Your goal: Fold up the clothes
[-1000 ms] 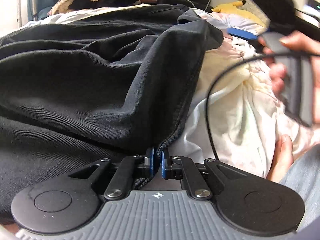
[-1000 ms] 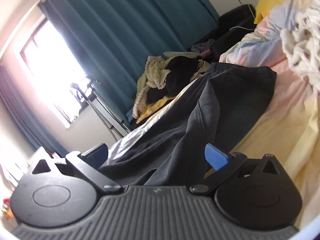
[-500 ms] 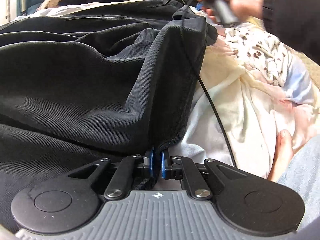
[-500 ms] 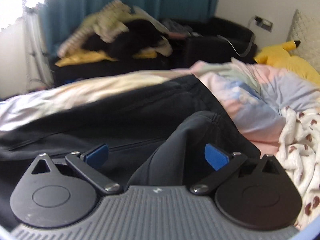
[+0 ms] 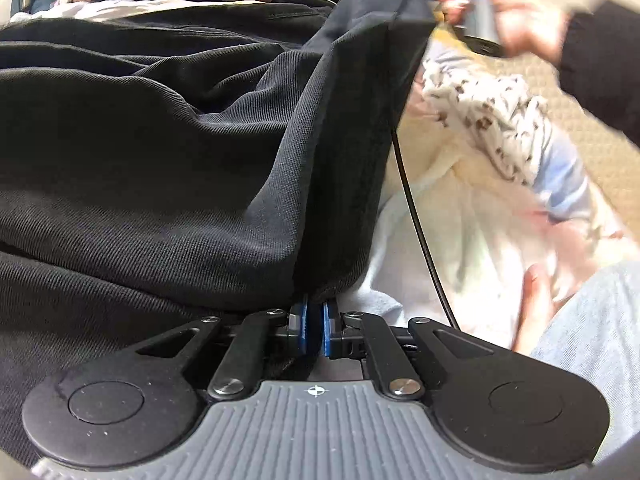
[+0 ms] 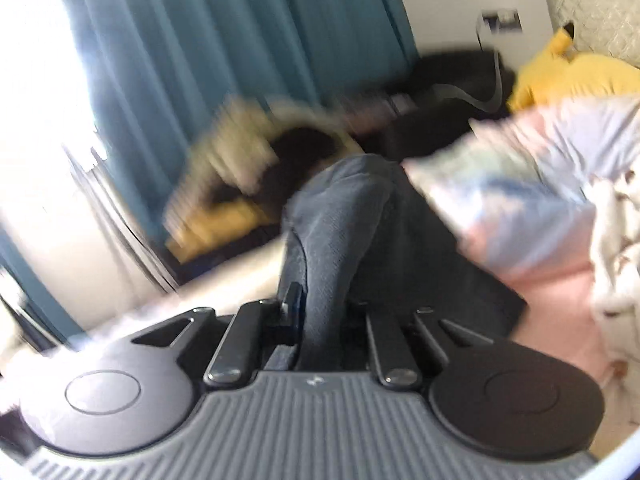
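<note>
A black garment (image 5: pixel 168 152) of twill cloth lies spread over a bed. My left gripper (image 5: pixel 314 322) is shut on its near hem, the cloth pinched between the blue pads. My right gripper (image 6: pixel 320 312) is shut on another part of the same black garment (image 6: pixel 340 216), which rises as a raised fold from the jaws. In the left wrist view the right gripper's handle sits in a hand (image 5: pixel 500 12) at the top right and lifts the far corner of the garment (image 5: pixel 384 8). The right wrist view is blurred.
Pastel bedding (image 5: pixel 472 216) lies to the right, with a white leopard-print cloth (image 5: pixel 492 120) on it. A black cable (image 5: pixel 416 208) hangs across the bedding. A pile of clothes (image 6: pixel 248 160) sits by the teal curtain (image 6: pixel 224 40). A yellow plush toy (image 6: pixel 576 72) lies at the far right.
My right gripper was open over the garment's far fold; now it is shut on it and has lifted that corner up. My left gripper stays shut on the near hem.
</note>
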Available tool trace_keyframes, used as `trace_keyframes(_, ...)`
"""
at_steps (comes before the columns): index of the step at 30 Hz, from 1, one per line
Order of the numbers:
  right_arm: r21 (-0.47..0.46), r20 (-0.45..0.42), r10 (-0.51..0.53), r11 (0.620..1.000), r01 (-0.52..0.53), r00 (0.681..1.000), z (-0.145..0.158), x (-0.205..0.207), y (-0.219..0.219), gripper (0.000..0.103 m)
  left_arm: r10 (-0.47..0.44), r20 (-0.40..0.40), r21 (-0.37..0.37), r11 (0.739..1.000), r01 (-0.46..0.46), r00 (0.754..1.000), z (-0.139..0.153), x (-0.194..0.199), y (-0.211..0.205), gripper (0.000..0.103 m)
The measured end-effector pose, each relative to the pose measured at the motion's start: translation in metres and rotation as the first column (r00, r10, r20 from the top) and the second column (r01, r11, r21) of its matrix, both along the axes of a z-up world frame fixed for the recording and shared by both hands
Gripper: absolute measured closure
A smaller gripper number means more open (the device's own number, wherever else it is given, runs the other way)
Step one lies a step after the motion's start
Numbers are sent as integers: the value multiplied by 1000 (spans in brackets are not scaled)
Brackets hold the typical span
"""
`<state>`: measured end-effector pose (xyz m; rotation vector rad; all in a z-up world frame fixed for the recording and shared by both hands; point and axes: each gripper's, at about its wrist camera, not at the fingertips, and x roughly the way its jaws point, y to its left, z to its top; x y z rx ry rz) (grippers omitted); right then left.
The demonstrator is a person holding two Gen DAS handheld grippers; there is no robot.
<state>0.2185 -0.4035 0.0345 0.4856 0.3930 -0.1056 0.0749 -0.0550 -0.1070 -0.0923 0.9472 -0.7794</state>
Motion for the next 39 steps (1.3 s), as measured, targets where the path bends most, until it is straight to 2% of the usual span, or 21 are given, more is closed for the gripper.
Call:
trace_keyframes(3,118,143,-90,990,74,986,9,-62,-19,89,19,-28,-51,998,-21,999,10,1,9,96)
trace_keyframes(5,238,151,-224,954,185,963,-11,-106,-41,88,29,-31,-73,997,-31,999,17,-3,13,96)
trace_keyframes(7,294,89,-320,913,282,943,-46,-140,-61,81,45,-20,-71,996,-46,999,25,-13,19,96)
trace_keyframes(8,304,43,-357,894,329,933,-67,-156,-70,69,52,-14,-66,996,-53,999,29,-17,20,96)
trace_keyframes(9,312,-4,-393,873,375,919,-89,-171,-80,63,59,-10,-61,996,-59,998,31,-20,19,96)
trace_keyframes(10,343,-45,-428,842,416,903,-108,-184,-89,59,66,-7,-56,996,-66,998,33,-22,18,96)
trace_keyframes(12,486,-116,-491,730,481,863,-135,-205,-111,58,74,8,-36,997,-73,997,36,-26,15,96)
trace_keyframes(13,528,-139,-518,683,505,844,-144,-214,-119,54,74,18,-25,997,-74,997,37,-27,14,96)
trace_keyframes(14,528,-133,-544,669,524,829,-143,-219,-121,38,77,26,-18,997,-76,997,38,-28,13,96)
trace_keyframes(15,514,-121,-560,671,534,820,-140,-222,-121,32,80,28,-15,997,-79,996,35,-26,12,96)
trace_keyframes(17,430,-83,-546,735,525,834,-129,-219,-118,19,93,20,-18,996,-92,995,31,-19,12,96)
trace_keyframes(19,346,-95,-496,796,496,863,-124,-209,-113,19,101,20,-13,995,-100,995,31,-17,12,96)
trace_keyframes(22,211,-132,-455,855,473,881,-113,-192,-97,20,87,36,7,996,-87,996,29,-19,7,95)
trace_keyframes(25,-50,-174,-406,914,403,897,-103,-172,-72,21,74,45,29,997,-76,996,28,-23,5,95)
trace_keyframes(26,-125,-191,-389,920,370,901,-103,-165,-66,22,73,44,36,997,-75,996,28,-23,4,95)
trace_keyframes(29,-253,-249,-349,924,287,904,-112,-144,-54,27,78,30,39,996,-79,997,26,-23,6,95)
trace_keyframes(32,-405,-269,-427,863,301,864,-117,-133,-46,28,81,23,36,996,-81,996,25,-22,6,95)
trace_keyframes(36,-456,-302,-437,847,274,847,-131,-125,-49,28,82,16,31,996,-83,996,23,-21,6,95)
trace_keyframes(37,-453,-329,-439,850,268,836,-134,-125,-55,34,83,15,29,996,-84,996,23,-21,6,95)
trace_keyframes(38,-429,-347,-455,855,292,820,-136,-129,-63,49,83,15,28,996,-84,996,23,-21,6,95)
trace_keyframes(39,-379,-359,-477,860,342,802,-136,-136,-72,55,84,17,25,996,-84,996,24,-22,6,95)
